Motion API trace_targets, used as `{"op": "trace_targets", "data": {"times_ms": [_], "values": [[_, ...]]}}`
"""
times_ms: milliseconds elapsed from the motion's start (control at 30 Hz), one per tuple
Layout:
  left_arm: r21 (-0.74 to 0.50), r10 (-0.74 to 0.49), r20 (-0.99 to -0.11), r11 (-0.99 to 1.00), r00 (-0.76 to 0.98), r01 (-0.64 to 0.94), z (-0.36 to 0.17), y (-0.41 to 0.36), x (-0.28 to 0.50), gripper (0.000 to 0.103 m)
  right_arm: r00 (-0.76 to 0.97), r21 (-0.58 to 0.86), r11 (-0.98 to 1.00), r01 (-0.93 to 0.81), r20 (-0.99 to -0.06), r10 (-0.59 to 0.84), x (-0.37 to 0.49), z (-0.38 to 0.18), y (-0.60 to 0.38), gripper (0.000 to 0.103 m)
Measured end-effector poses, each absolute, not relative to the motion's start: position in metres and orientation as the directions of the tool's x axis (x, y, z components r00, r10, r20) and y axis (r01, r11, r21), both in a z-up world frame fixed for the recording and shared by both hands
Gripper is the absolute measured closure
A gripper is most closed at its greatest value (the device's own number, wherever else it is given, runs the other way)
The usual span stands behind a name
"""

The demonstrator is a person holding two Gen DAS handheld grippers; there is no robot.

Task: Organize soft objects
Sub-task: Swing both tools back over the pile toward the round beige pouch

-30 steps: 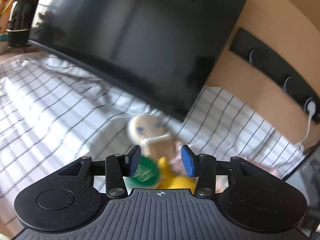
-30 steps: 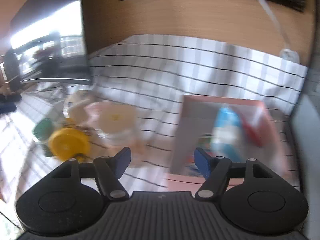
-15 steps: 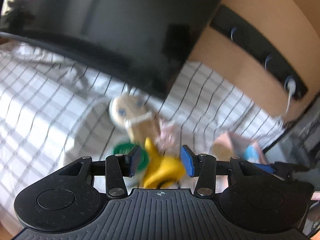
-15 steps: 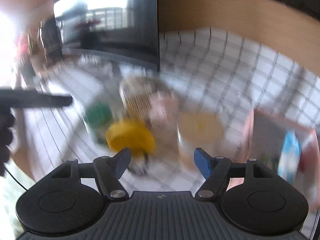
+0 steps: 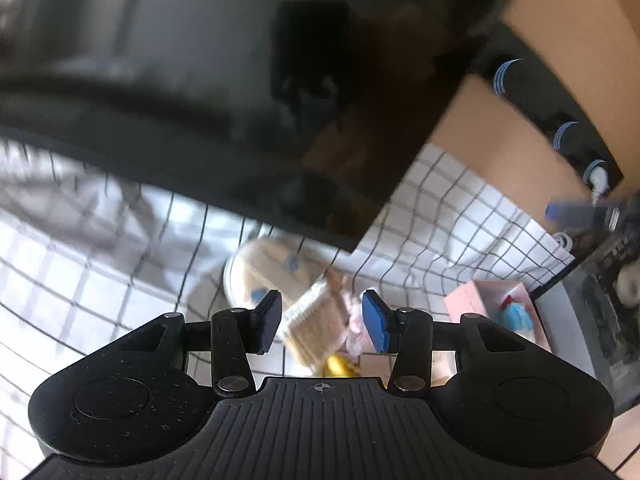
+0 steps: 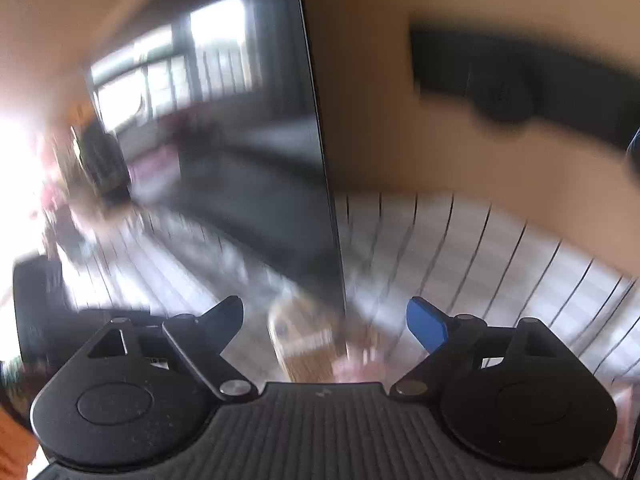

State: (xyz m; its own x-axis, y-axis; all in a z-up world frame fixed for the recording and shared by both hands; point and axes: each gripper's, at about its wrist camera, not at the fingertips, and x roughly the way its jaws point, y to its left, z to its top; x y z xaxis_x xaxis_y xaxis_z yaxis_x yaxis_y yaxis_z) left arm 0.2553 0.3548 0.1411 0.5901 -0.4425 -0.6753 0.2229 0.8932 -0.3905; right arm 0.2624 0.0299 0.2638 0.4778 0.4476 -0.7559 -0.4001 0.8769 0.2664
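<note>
Both hand-held grippers hang over a counter (image 5: 452, 216) draped in a white cloth with a dark grid. Nearest the lens, the left hand-held gripper (image 5: 322, 322) has its jaws apart with nothing pressed between the pads; seen through the gap, below and beyond them, lies a beige plush doll (image 5: 276, 276) in a knitted tan top, on the cloth. A yellow soft toy (image 5: 340, 366) peeks out just under the doll, against the gripper's body, and a pale pink soft piece (image 5: 354, 320) sits beside the doll's right. Further right on the cloth stands a pink box (image 5: 466, 304), open at the top, with a light blue item (image 5: 518, 318) and something red inside.

The right hand-held gripper (image 6: 324, 322) has its jaws spread wide, having just been opening, and nothing is between them. The same doll (image 6: 304, 340) shows blurred beneath the gap, near the lower corner of a large black screen (image 6: 256, 184).

Behind the toys that screen (image 5: 224, 92) stands on the counter, and past it a tan wall carries a dark strip (image 5: 560, 120).
</note>
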Motion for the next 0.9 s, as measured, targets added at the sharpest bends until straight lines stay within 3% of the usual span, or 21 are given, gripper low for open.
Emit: {"op": "trace_targets", "data": {"times_ms": [200,267,300,700,900], "values": [[-0.465,-0.486,-0.662,0.863,0.571,0.197,0.093,0.379,0.301,0.054,0.337,0.359,0.888,-0.287,-0.83,0.444,0.308,0.18,0.049,0.018],[-0.486,-0.505,-0.639,0.85,0.579,0.204,0.081,0.384,0.319,0.054,0.317,0.393,0.889,-0.236,-0.833,0.452,0.321,0.159,0.05,0.064],[-0.505,-0.515,-0.628,0.84,0.583,0.198,0.075,0.386,0.327,0.054,0.294,0.41,0.889,-0.204,-0.84,0.455,0.327,0.147,0.05,0.071],[-0.554,-0.591,-0.645,0.798,0.484,0.238,0.03,0.395,0.387,0.054,0.238,0.481,0.877,0.001,-0.852,0.467,0.356,0.075,0.07,0.072],[-0.612,-0.662,-0.607,0.742,0.44,0.272,0.031,0.4,0.384,0.053,0.172,0.526,0.85,0.031,-0.84,0.514,0.358,0.055,0.073,0.072]]}}
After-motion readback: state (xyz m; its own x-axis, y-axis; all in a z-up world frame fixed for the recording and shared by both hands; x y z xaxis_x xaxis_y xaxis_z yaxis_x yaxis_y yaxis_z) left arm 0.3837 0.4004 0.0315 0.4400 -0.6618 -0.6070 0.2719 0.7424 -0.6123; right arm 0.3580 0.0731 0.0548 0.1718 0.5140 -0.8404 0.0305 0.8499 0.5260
